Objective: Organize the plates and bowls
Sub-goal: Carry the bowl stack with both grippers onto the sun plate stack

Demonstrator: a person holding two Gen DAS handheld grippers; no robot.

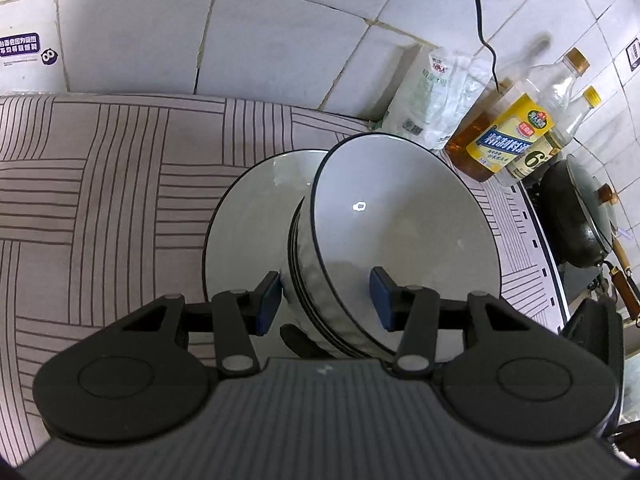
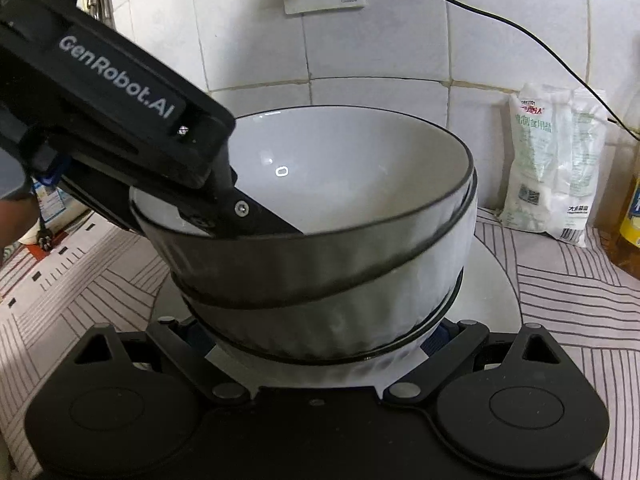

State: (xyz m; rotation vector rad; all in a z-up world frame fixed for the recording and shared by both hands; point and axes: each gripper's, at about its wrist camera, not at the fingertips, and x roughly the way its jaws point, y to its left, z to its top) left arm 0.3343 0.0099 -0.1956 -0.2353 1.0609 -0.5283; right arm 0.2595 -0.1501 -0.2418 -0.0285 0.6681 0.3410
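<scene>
state: our left gripper (image 1: 326, 298) straddles the top bowl (image 2: 320, 184)'s rim, unclamped; right gripper (image 2: 320, 336) spread around the bowl stack (image 2: 332, 316) on the plate (image 2: 496, 280) | risk: tilted top bowl jams or slides, chipping rims

Bowls stacked on a plate, between the two tongs

The stack of bowls (image 2: 320, 280) stands on the plate (image 1: 248, 216), which lies on the cloth (image 1: 100, 184). The left gripper (image 1: 324, 300) has one finger inside the top bowl (image 1: 400, 216) and one outside its wall. The right gripper (image 2: 320, 332) has a finger at each side of the stack's base. Behind the stack, by the tiled wall (image 2: 360, 48), stands a bag (image 2: 556, 160); bottles (image 1: 508, 132) and a wok (image 1: 576, 220) are further right.
</scene>
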